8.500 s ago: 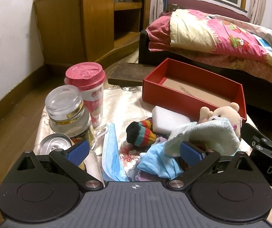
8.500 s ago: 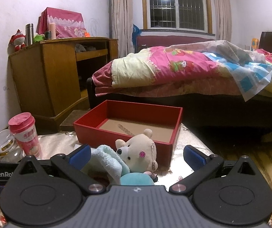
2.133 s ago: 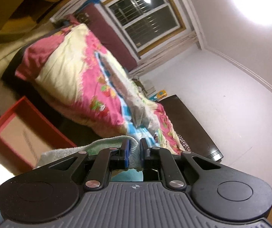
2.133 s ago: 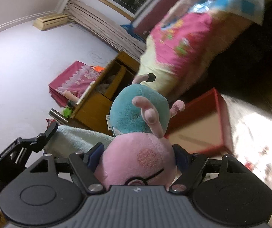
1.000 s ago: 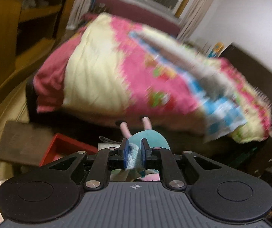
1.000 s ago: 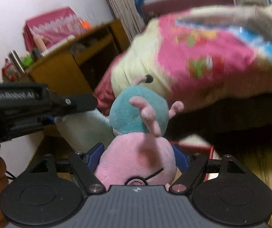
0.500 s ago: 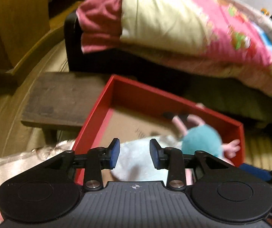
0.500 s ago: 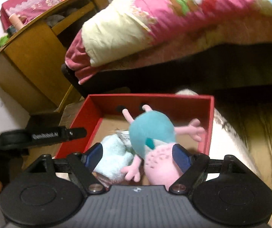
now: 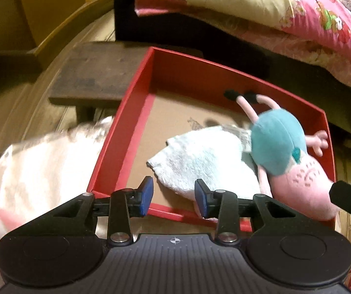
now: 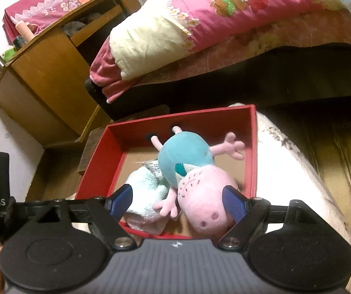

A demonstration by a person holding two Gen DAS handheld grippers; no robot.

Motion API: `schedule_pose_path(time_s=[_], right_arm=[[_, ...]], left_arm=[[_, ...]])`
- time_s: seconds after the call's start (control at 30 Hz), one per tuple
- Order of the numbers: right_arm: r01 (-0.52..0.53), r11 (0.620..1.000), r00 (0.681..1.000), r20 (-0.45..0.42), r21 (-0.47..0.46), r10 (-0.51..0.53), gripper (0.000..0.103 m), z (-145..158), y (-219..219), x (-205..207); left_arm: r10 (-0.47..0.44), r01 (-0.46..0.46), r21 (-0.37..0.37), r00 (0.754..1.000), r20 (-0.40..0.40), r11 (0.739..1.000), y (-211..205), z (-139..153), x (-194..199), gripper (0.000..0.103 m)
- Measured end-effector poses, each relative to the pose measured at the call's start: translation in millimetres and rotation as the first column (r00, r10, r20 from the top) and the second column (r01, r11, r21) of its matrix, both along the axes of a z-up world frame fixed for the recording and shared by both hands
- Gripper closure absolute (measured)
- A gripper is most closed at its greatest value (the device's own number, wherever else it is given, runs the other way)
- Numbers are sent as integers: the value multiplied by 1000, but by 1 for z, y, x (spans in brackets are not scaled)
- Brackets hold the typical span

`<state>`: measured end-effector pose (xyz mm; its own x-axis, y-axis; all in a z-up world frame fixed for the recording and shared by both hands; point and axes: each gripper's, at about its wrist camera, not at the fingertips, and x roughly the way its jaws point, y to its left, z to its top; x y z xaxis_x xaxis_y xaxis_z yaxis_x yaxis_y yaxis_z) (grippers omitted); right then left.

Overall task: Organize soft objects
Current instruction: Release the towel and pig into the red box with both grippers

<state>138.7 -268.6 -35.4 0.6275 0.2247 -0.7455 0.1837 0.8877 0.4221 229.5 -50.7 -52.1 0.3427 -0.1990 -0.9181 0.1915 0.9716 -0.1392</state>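
Observation:
A red box (image 9: 123, 122) (image 10: 97, 156) sits on the cloth-covered table. Inside it lie a pale green towel (image 9: 200, 156) (image 10: 146, 191) and a pink pig plush in a teal dress (image 9: 280, 147) (image 10: 190, 166), side by side and touching. My left gripper (image 9: 173, 197) is open and empty, just above the box's near wall, facing the towel. My right gripper (image 10: 177, 199) is open wide and empty, above the plush's head and the near edge of the box. The right gripper's finger shows in the left wrist view (image 9: 349, 201).
A bed with a pink and yellow quilt (image 10: 200, 24) (image 9: 261, 7) runs behind the box. A wooden cabinet (image 10: 43, 80) stands at the left with a low dark bench (image 9: 97, 73) beside it. The white patterned tablecloth (image 10: 285, 166) (image 9: 35, 161) surrounds the box.
Both grippers have opened and let go: the towel and the pig plush now lie in the red box. Both grippers have drawn back a little toward the near wall.

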Motion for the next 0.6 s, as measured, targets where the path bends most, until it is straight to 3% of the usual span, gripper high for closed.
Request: schedule_pose_path(time_s=[0.1, 0.27, 0.33, 0.5, 0.6], right_arm=[[-19, 1000, 1000, 2, 11, 19, 45, 4, 6, -13], [-29, 1000, 1000, 11, -1, 29, 45, 13, 15, -36], [-24, 999, 999, 24, -29, 25, 44, 19, 19, -46], [-19, 997, 999, 40, -75, 22, 41, 27, 31, -72], [-21, 993, 999, 38, -117, 25, 39, 26, 39, -88]], left_arm=[[-2, 2, -1, 1000, -20, 1000, 5, 1, -17, 61], [37, -33, -92, 998, 42, 995, 19, 28, -43, 46], [32, -23, -113, 996, 80, 993, 22, 42, -53, 46], [1, 9, -61, 986, 168, 998, 22, 65, -88, 37], [-11, 23, -61, 984, 179, 998, 26, 67, -106, 32]])
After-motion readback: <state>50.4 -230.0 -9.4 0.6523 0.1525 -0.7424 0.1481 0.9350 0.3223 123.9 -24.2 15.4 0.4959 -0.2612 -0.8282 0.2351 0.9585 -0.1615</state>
